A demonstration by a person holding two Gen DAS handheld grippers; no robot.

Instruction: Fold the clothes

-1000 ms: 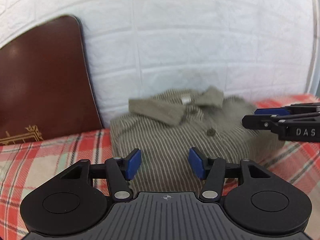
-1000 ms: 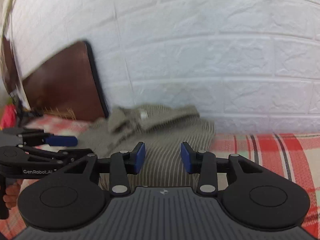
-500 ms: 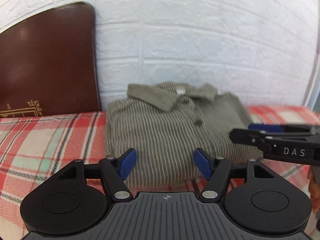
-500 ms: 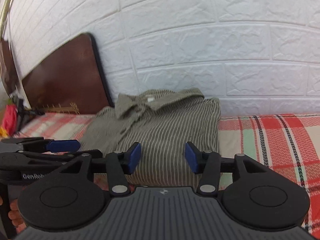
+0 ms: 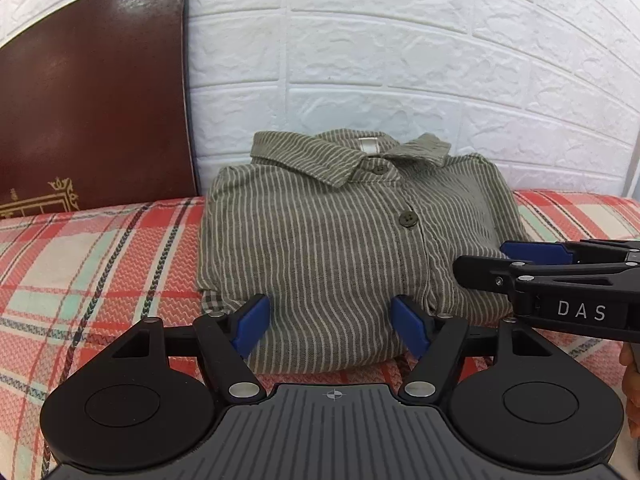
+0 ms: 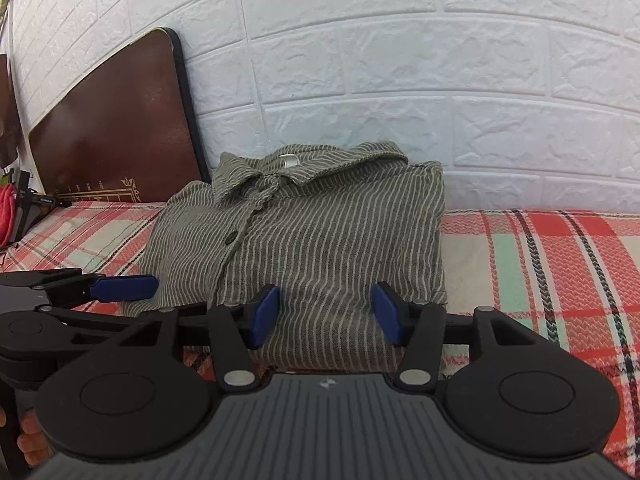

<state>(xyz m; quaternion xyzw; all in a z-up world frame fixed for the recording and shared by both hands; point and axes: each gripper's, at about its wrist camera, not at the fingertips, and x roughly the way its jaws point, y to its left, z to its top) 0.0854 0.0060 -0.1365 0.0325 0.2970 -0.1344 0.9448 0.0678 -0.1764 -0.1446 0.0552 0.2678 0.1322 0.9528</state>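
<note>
Shirt (image 5: 344, 248), olive with pale stripes, lies folded and collar-up on the plaid blanket (image 5: 92, 264), its far edge against the white brick wall (image 5: 400, 60), beside a brown headboard (image 5: 88, 96). Left gripper (image 5: 331, 330) and right gripper (image 6: 327, 317) both hover at the shirt's near edge. Their jaws have just been opening and now stand released, grasping nothing.

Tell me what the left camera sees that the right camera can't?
Only the left wrist view shows the "DAS" lettering on the right gripper. Only the right wrist view shows a red thing at the far left edge. Both show the folded shirt, the plaid cover, the brown board and the brick wall. Both grippers are open, their jaws just widened, pads off the shirt.
</note>
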